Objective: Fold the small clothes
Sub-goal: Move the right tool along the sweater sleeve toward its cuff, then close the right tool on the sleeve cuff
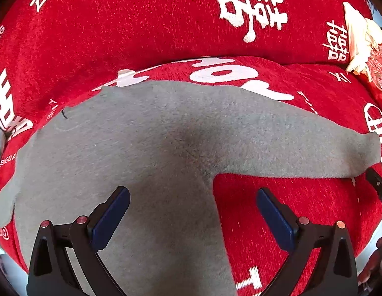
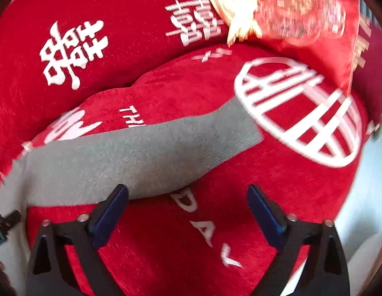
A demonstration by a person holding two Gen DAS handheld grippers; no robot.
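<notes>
the left gripper is held angled steeply downward, jaws spread wide, nothing pinched between the blue pads. the right gripper is tilted downward too, jaws apart, nothing gripped.

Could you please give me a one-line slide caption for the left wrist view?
Open left gripper hovers over a grey garment spread flat on a red sofa cover.

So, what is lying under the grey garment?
The grey garment lies spread on the red cover with white lettering; the red cloth shows all around it. Part of the white lettering runs beneath its far edge. Anything else under it is covered.
</notes>
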